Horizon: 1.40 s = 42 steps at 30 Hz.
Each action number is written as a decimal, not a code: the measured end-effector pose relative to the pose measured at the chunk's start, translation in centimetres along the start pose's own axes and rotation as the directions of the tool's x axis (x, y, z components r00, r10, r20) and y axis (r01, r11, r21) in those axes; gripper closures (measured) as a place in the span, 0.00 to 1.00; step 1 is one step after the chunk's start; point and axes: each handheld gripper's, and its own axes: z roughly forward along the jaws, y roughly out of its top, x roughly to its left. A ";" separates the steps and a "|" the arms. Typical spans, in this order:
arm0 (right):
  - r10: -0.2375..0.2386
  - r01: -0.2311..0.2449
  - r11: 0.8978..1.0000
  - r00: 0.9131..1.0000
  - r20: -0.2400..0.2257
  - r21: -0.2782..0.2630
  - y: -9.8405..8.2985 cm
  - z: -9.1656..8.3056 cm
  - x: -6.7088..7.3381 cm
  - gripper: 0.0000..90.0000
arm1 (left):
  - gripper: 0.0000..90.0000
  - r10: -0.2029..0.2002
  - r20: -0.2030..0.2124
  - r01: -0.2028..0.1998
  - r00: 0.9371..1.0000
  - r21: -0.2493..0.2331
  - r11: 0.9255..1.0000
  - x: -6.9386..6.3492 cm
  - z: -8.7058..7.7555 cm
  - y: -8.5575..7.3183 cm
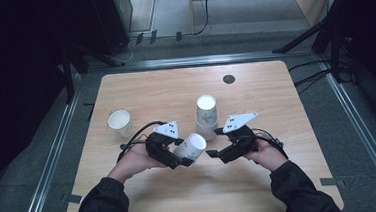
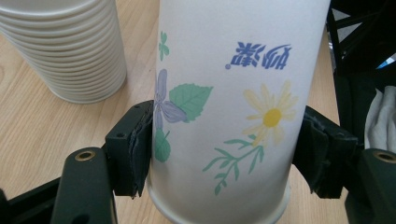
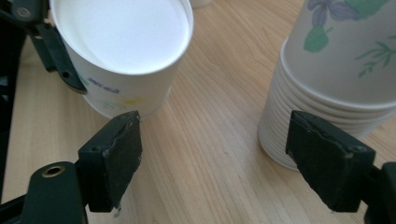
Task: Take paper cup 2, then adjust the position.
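Just in front of the stack of cups [image 1: 206,115], the left gripper [image 1: 179,159] clamps a flowered paper cup [image 1: 190,147] by its sides, tilted, while the right gripper [image 1: 213,152] beside it gapes wide, holding nothing

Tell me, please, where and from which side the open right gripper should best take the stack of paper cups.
Judging by its pose, grip the stack of paper cups across its ribbed lower wall, from its right side. It stands upside down on the table, wider at the base, and the right gripper already faces it.
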 end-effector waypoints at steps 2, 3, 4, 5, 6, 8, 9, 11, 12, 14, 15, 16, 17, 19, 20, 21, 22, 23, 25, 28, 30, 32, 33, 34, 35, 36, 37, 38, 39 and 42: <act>0.001 -0.001 1.000 1.000 0.019 0.006 -0.1 0.1 0.1 0.21 | 0.32 -0.001 -0.004 0.001 1.000 0.010 1.000 0.0 -0.1 0.1; -0.003 0.002 1.000 1.000 0.031 0.015 -0.1 0.1 0.2 0.21 | 0.32 -0.005 -0.002 0.005 1.000 0.012 1.000 0.0 -0.2 0.0; -0.002 0.001 1.000 0.999 0.050 0.019 -0.1 0.1 0.3 0.21 | 0.32 -0.006 -0.001 0.006 1.000 0.018 1.000 0.0 -0.2 0.1; -0.001 0.000 1.000 0.998 0.065 0.023 -0.1 0.2 0.3 0.21 | 0.32 -0.004 -0.002 0.004 1.000 0.023 1.000 0.0 -0.3 0.1; 0.004 -0.006 1.000 0.997 0.080 0.031 -0.2 0.1 0.3 0.21 | 0.32 -0.003 0.004 0.003 1.000 0.030 1.000 0.1 -0.4 0.1; 0.020 -0.024 0.999 0.994 0.111 0.034 -0.3 0.2 0.2 0.21 | 0.32 -0.003 -0.003 0.003 1.000 0.032 0.999 0.1 -0.6 0.1; 0.026 -0.032 0.999 0.992 0.120 0.042 -0.4 0.1 0.1 0.21 | 0.32 -0.010 0.002 0.010 1.000 0.032 0.999 0.2 -0.7 0.2; 0.028 -0.034 0.998 0.991 0.133 0.048 -0.6 0.0 -0.1 0.21 | 0.32 -0.009 -0.008 0.009 1.000 0.037 0.999 0.2 -0.9 0.3; 0.023 -0.030 0.998 0.990 0.136 0.052 -0.7 0.0 -0.2 0.21 | 0.32 -0.013 -0.006 0.013 1.000 0.044 0.999 0.3 -0.9 0.4; 0.026 -0.034 0.998 0.990 0.139 0.055 -0.8 -0.1 -0.2 0.21 | 0.32 -0.013 -0.013 0.013 1.000 0.054 0.998 0.4 -1.1 0.6; 0.030 -0.037 0.998 0.989 0.142 0.051 -0.8 -0.1 -0.2 0.21 | 0.32 -0.016 -0.011 0.017 1.000 0.063 0.998 0.4 -1.2 0.7; 0.037 -0.044 0.998 0.990 0.139 0.050 -0.9 -0.1 -0.2 0.21 | 0.32 -0.010 -0.017 0.011 1.000 0.070 0.998 0.5 -1.3 0.8; 0.038 -0.045 0.998 0.990 0.138 0.051 -0.9 -0.1 -0.2 0.21 | 0.32 -0.009 -0.018 0.011 1.000 0.087 0.996 0.6 -1.3 0.9; 0.035 -0.043 0.998 0.990 0.136 0.054 -1.0 -0.1 -0.1 0.21 | 0.32 -0.003 -0.026 0.006 1.000 0.104 0.995 0.8 -1.4 1.2; 0.037 -0.044 0.997 0.990 0.134 0.056 -1.0 -0.1 -0.1 0.21 | 0.32 0.000 -0.021 0.002 1.000 0.116 0.993 0.9 -1.5 1.3; 0.038 -0.046 0.997 0.990 0.134 0.056 -1.0 -0.1 -0.1 0.21 | 0.32 0.006 -0.022 -0.003 1.000 0.124 0.992 0.9 -1.5 1.5; 0.034 -0.042 0.998 0.991 0.133 0.053 -0.9 -0.1 -0.1 0.21 | 0.32 0.007 -0.019 -0.005 1.000 0.139 0.990 1.0 -1.5 1.6; 0.034 -0.041 0.998 0.991 0.129 0.051 -0.9 0.0 -0.1 0.21 | 0.32 0.013 -0.020 -0.010 1.000 0.149 0.989 1.0 -1.5 1.8; 0.022 -0.028 0.999 0.992 0.125 0.040 -0.9 0.0 0.0 0.21 | 0.32 0.027 -0.020 -0.023 0.999 0.174 0.984 1.0 -1.6 2.2; -0.012 0.008 0.999 0.995 0.098 0.035 -0.8 0.0 0.2 0.21 | 0.32 0.052 -0.026 -0.045 0.998 0.203 0.978 1.0 -1.5 2.8; -0.015 0.012 0.999 0.996 0.083 0.038 -0.8 0.2 0.2 0.21 | 0.32 0.063 -0.024 -0.057 0.998 0.217 0.974 1.0 -1.4 3.0; -0.013 0.010 0.999 0.997 0.082 0.035 -0.7 0.2 0.2 0.21 | 0.32 0.067 -0.015 -0.062 0.998 0.220 0.973 0.9 -1.3 3.3; -0.015 0.013 0.999 0.997 0.074 0.029 -0.7 0.3 0.2 0.21 | 0.32 0.073 -0.016 -0.068 0.997 0.220 0.973 0.9 -1.3 3.4; -0.023 0.021 0.999 0.997 0.071 0.027 -0.7 0.3 0.2 0.20 | 0.32 0.076 -0.012 -0.071 0.997 0.230 0.971 0.9 -1.2 3.5; -0.022 0.020 0.999 0.997 0.070 0.034 -0.6 0.4 0.2 0.20 | 0.32 0.082 -0.012 -0.077 0.997 0.234 0.969 0.8 -1.1 3.6; -0.008 0.005 0.999 0.998 0.060 0.042 -0.6 0.5 0.2 0.20 | 0.32 0.090 -0.011 -0.085 0.996 0.255 0.963 0.8 -0.9 3.8; 0.008 -0.010 0.999 0.999 0.038 0.054 -0.5 0.6 0.2 0.19 | 0.32 0.098 -0.014 -0.091 0.995 0.269 0.959 0.7 -0.8 3.8; 0.012 -0.013 0.998 1.000 0.018 0.061 -0.5 0.7 0.2 0.17 | 0.32 0.111 -0.016 -0.102 0.994 0.281 0.954 0.6 -0.7 3.8; 0.012 -0.012 0.998 1.000 -0.001 0.064 -0.4 0.7 0.2 0.17 | 0.32 0.118 -0.011 -0.110 0.993 0.292 0.950 0.6 -0.5 3.9; -0.007 0.009 0.999 0.999 -0.043 0.046 -0.1 0.8 0.6 0.17 | 0.32 0.130 0.009 -0.127 0.991 0.303 0.945 0.5 -0.2 3.8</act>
